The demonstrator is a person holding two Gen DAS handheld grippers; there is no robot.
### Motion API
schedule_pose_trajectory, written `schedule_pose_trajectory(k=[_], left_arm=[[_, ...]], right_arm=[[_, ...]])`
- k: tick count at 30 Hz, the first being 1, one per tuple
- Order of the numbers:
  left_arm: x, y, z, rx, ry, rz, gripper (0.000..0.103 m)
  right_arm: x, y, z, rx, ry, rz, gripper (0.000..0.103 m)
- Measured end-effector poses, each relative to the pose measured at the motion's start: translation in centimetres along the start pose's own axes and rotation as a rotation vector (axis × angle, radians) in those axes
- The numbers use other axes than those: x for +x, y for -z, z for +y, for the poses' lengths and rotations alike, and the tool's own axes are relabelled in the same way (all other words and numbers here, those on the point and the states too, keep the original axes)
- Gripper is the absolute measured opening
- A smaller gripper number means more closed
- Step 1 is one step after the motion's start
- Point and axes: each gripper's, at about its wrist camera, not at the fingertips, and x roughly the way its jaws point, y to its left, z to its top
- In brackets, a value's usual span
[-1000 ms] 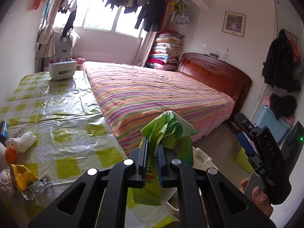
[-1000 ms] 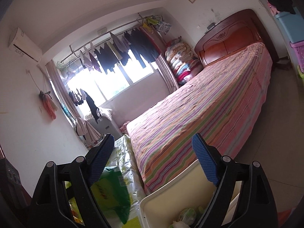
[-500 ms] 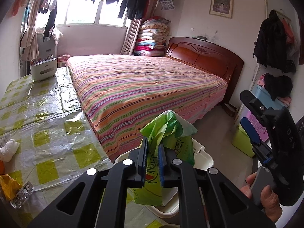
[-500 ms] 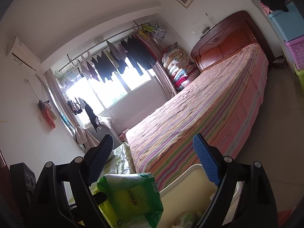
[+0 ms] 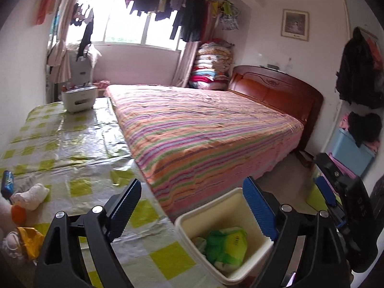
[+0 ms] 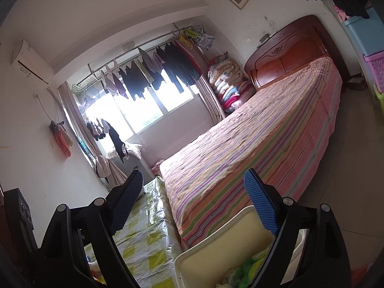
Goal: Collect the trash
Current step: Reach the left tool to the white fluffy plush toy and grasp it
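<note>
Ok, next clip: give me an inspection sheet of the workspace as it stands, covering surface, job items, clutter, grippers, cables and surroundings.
Surface: table under a glossy yellow-and-white checked cover, beside the bed.
Job's things: cream trash bin at the table's corner; green plastic bag lying inside it.
Clutter: white wad, orange piece and yellow wrapper at the table's left edge; white appliance at the far end.
Grippers: left gripper jaws opening above the bin, nothing between them; right gripper open, empty.
Cables: nothing seen.
Surroundings: clothes rail across the window, stacked quilts, wooden headboard.
</note>
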Motion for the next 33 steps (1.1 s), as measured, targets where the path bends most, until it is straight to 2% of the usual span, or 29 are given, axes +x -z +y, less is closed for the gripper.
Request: schedule_pose_trajectory(k=[5, 10, 24, 29, 33], left_arm=[[-1.2, -0.2, 3.8, -0.044, -0.073, -0.011, 0.084], [-2.3, 0.1, 7.9, -0.062, -0.186, -0.029, 0.084], [-7.8, 1.4, 20.6, -0.244, -0.397, -0.022, 0.084], [-10.3, 2.3, 26.0, -0.394, -0.466, -0.011, 0.084], [-11.0, 3.6, 30.0, -0.546, -0.462, 0.030, 0.084]], right_arm=[[0.5, 0.6, 1.0, -0.018, -0.026, 0.027, 0.087], [1.3, 1.4, 2.8, -0.057, -0.053, 0.063, 0.088], [4.8, 6.9, 10.5, -0.169, -0.190, 0.276, 0.088], [5.3, 9.0, 13.5, -0.207, -0.236, 0.332, 0.088], [5.4, 10.0, 15.1, -0.225, -0.265, 0.361, 0.088]])
